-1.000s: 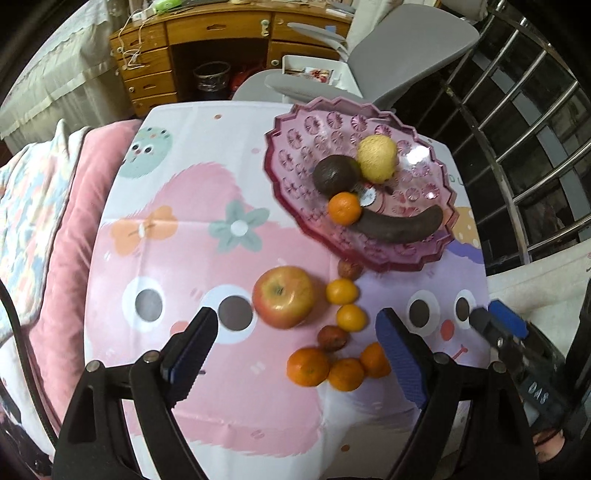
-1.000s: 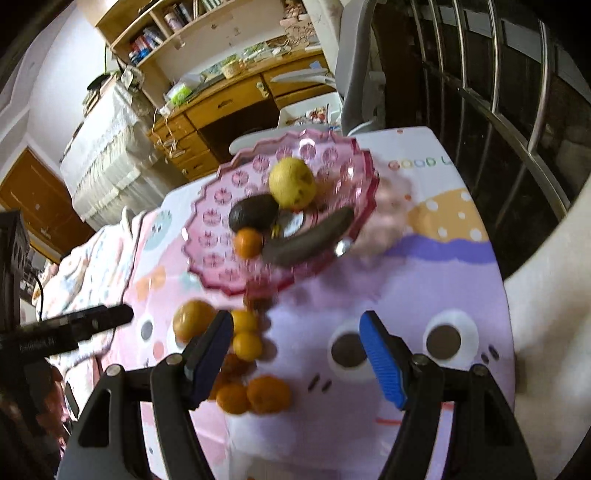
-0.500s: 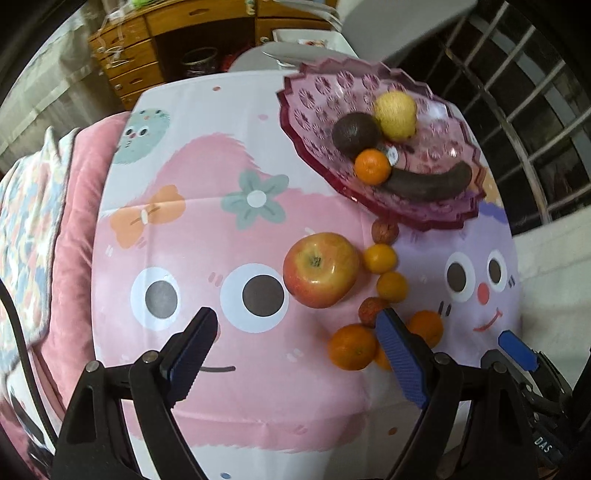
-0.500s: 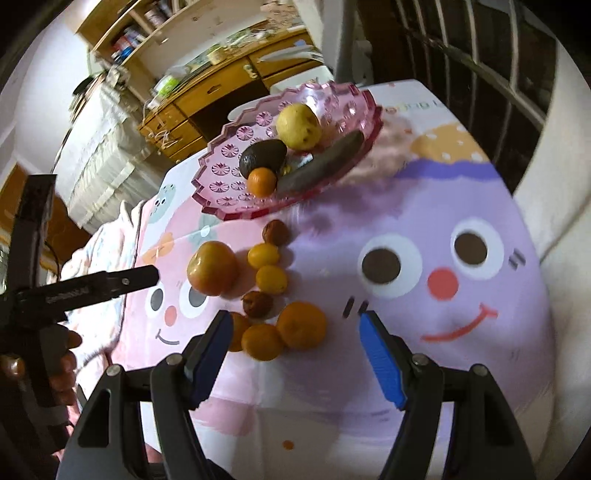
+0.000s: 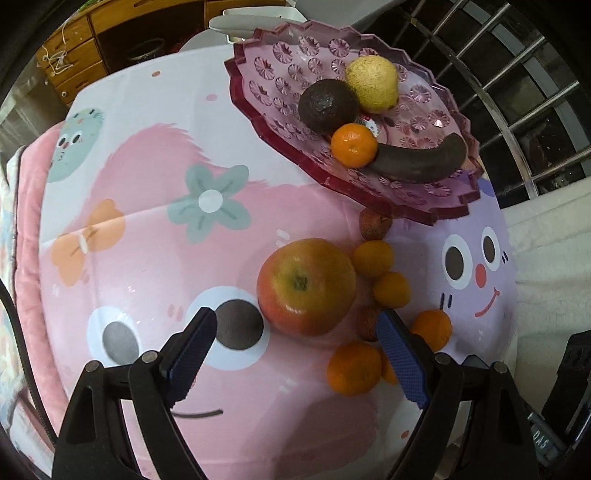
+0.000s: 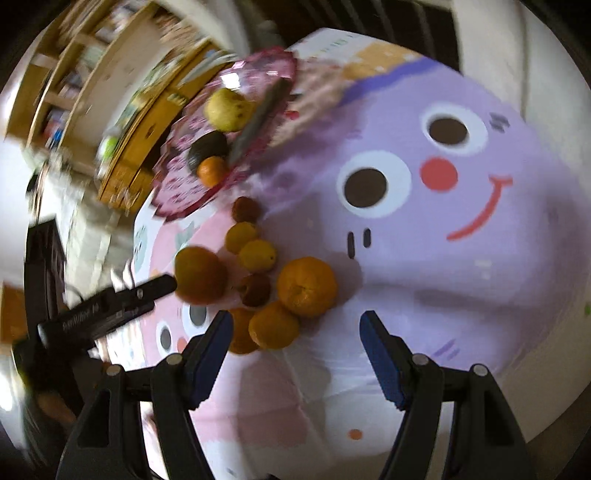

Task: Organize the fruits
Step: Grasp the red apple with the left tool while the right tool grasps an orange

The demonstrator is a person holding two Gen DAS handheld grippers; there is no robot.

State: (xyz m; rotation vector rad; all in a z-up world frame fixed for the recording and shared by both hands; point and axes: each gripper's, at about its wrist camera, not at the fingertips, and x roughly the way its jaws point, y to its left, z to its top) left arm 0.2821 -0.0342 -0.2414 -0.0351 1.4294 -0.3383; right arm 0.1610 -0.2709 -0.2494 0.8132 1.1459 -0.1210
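Observation:
A red-yellow apple (image 5: 306, 286) lies on the cartoon tablecloth (image 5: 147, 229), just ahead of my open, empty left gripper (image 5: 295, 354). Several small oranges (image 5: 354, 367) and brown fruits (image 5: 375, 223) lie to its right. A pink glass plate (image 5: 424, 206) at the back holds a yellow pear (image 5: 373, 85), an avocado (image 5: 327, 105), an orange (image 5: 354, 144) and a dark banana (image 5: 421, 162). My right gripper (image 6: 295, 350) is open and empty, near a big orange (image 6: 306, 286) in a blurred view; the plate (image 6: 177, 192) shows far left.
A wooden desk (image 5: 92, 44) and a grey chair (image 5: 255, 26) stand behind the table. A metal window grille (image 5: 517, 92) runs along the right. A pink cushion (image 5: 29, 206) lies at the table's left edge. The left gripper's body (image 6: 107, 306) shows in the right wrist view.
Both grippers have moved down and closer to the loose fruit. The apple now lies near the left gripper's fingers. The right wrist view has swung and blurred.

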